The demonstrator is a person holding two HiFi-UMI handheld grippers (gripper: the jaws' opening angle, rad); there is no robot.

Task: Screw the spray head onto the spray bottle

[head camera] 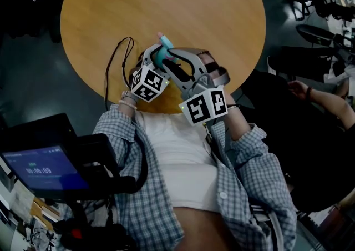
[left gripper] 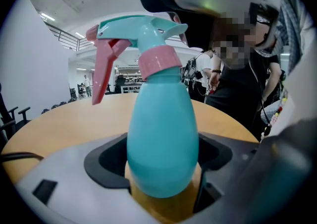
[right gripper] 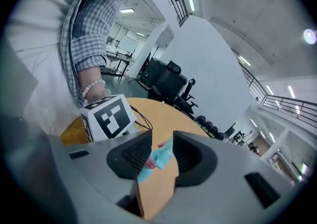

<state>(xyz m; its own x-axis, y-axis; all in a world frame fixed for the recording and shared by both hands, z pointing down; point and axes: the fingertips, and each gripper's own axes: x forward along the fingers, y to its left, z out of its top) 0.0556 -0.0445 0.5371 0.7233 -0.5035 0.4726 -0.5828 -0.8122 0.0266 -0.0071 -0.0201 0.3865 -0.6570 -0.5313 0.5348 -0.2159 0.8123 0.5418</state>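
Note:
A teal spray bottle (left gripper: 161, 134) stands upright over the near edge of the round wooden table (head camera: 166, 5). Its teal spray head (left gripper: 143, 32), with pink trigger and pink collar, sits on the neck. My left gripper (left gripper: 163, 168) is shut on the bottle's belly. In the head view the bottle (head camera: 162, 51) shows between both grippers. My right gripper (head camera: 171, 64) comes in from the right, its jaws partly apart. The right gripper view shows the spray head (right gripper: 157, 158) small in the gap of the right gripper (right gripper: 161, 156), past the pads. In the left gripper view nothing grips the head.
A black cable (head camera: 113, 66) loops over the table's near left edge. A dark stand with a lit screen (head camera: 41, 166) is at the lower left. Another person (head camera: 310, 111) sits to the right of the table. Office chairs (right gripper: 171, 84) stand beyond the table.

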